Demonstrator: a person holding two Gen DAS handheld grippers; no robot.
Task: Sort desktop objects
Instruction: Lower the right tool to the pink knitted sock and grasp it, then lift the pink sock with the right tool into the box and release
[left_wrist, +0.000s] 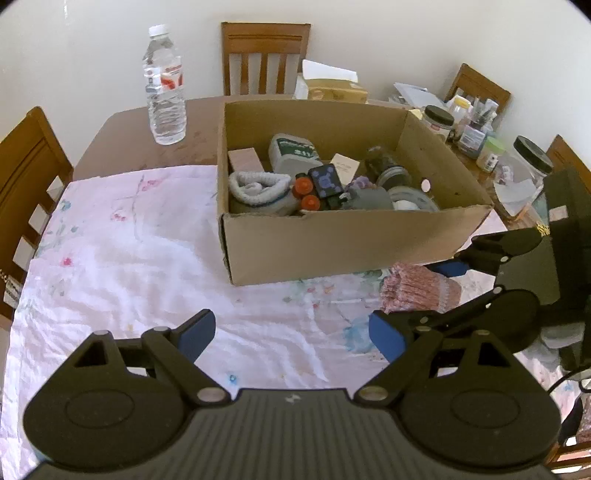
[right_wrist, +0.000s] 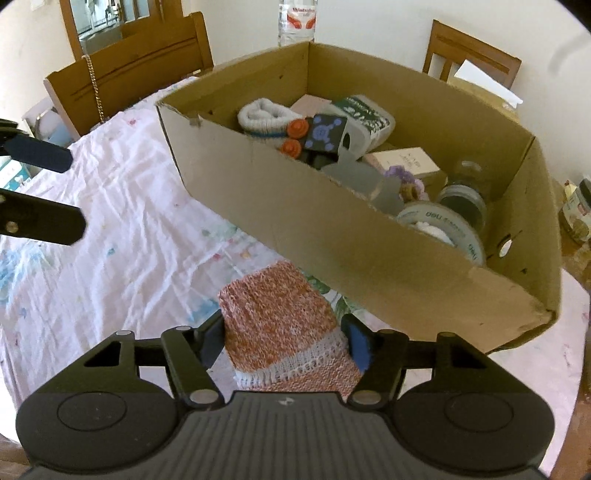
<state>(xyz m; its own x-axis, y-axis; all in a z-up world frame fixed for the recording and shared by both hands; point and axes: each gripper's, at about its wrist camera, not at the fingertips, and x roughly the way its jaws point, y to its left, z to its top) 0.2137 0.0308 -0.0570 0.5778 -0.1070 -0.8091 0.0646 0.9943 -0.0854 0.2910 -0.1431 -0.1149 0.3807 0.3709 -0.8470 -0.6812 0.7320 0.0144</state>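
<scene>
Fingertips of the right gripper (right_wrist: 284, 343) pinch the orange knit sock (right_wrist: 275, 325) across its pale cuff band, the pads pressed into the wool on both sides. The sock's free end reaches toward the near wall of the cardboard box (right_wrist: 369, 236), just in front of that wall and below its rim. Beyond that wall the box already holds a rolled grey sock (right_wrist: 264, 118), jars and small cartons. Left of the box, over the floral cloth (left_wrist: 129, 251), the left gripper (left_wrist: 291, 332) stands wide open with nothing between its fingers. Risk, as I judge it: the grip sits on the cuff alone, so the soft body may droop, catch on the box's near rim and pull free, or drag the light box across the cloth.
</scene>
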